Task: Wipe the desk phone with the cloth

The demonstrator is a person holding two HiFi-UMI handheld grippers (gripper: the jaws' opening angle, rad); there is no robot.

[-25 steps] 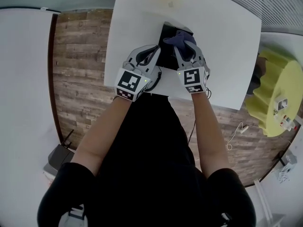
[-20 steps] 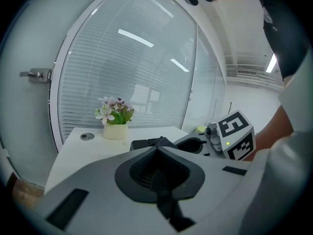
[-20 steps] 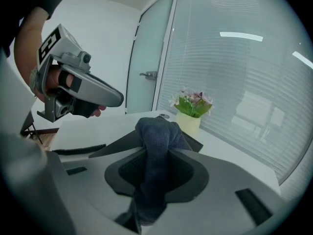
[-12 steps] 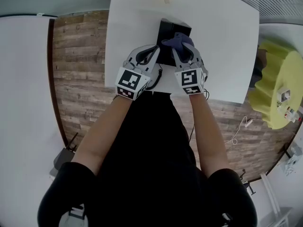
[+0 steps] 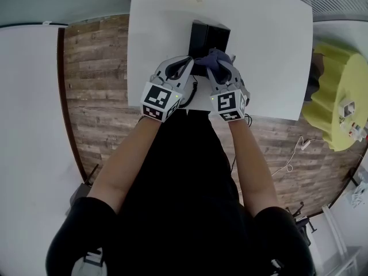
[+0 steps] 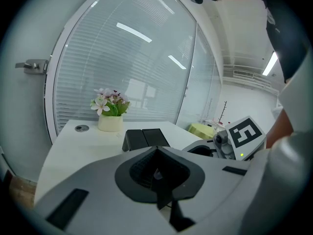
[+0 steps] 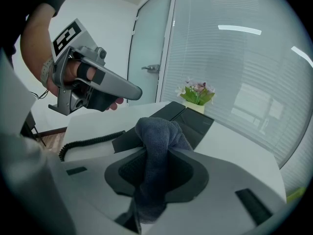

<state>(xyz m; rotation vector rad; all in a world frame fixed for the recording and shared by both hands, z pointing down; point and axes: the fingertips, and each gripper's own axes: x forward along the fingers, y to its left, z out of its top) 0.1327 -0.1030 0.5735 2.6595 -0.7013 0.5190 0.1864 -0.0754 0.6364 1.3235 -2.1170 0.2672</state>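
Observation:
The black desk phone (image 5: 208, 38) lies on the white table (image 5: 270, 50), its coiled cord (image 7: 90, 142) running off its near left corner. My right gripper (image 5: 218, 63) is shut on a blue-grey cloth (image 5: 215, 56), which bunches out past the jaws onto the phone's near end. In the right gripper view the cloth (image 7: 157, 141) fills the jaws, with the phone (image 7: 188, 117) just beyond. My left gripper (image 5: 188, 63) hovers at the phone's near left edge, shut with nothing between its jaws. From the left gripper view the phone (image 6: 144, 138) is ahead.
A small pot of flowers (image 6: 110, 112) and a round cable grommet (image 6: 79, 128) sit at the table's far edge, before a curved glass wall with blinds. A yellow-green round piece of furniture (image 5: 333, 111) stands to the right. Wooden floor (image 5: 95, 91) surrounds the table.
My right gripper has drawn the cloth back toward me along the phone, from its middle to its near end. The left gripper has stayed where it was.

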